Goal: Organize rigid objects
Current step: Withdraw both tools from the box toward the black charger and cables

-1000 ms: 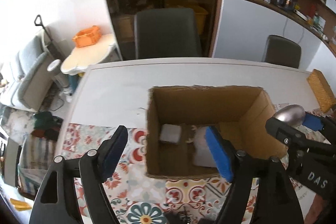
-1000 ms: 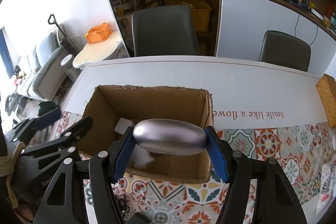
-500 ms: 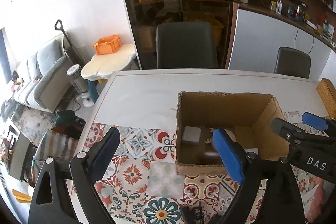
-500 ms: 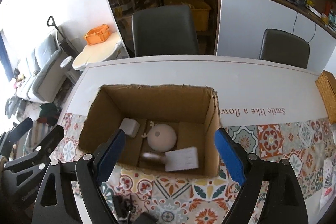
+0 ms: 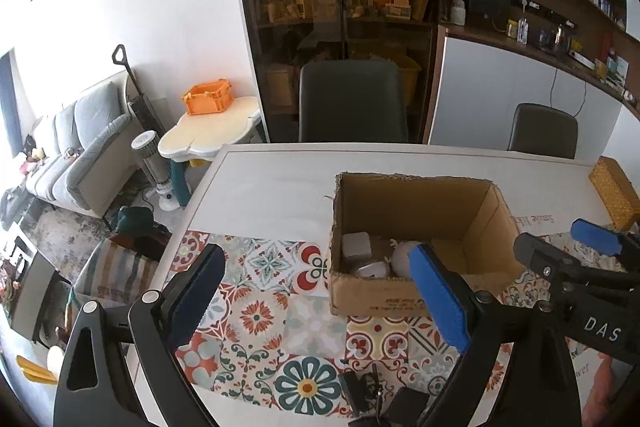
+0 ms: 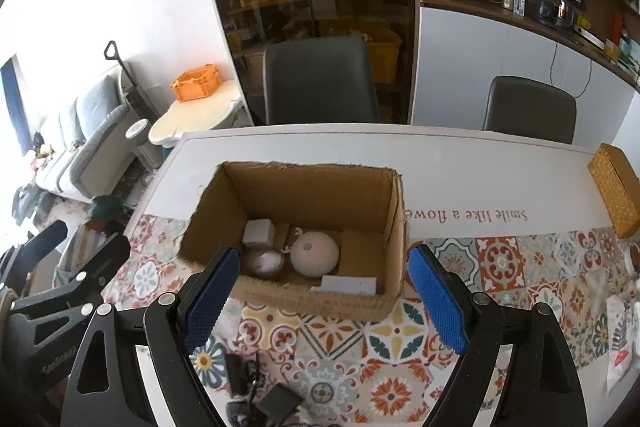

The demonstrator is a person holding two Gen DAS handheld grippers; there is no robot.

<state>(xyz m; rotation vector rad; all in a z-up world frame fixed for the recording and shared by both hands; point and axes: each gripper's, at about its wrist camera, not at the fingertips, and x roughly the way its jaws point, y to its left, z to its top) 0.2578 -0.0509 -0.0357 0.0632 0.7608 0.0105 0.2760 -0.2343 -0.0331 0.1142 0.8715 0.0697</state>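
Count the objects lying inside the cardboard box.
4: a white cube back left, a silver oval case in front of it, a round white ball in the middle, a flat white piece against the near wall. Others may be hidden.

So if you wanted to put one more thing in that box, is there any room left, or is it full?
Inside the cardboard box, the bare floor lies at the right, between the white ball and the right wall. The left side is crowded: a white cube, a silver oval case and a flat white piece by the near wall.
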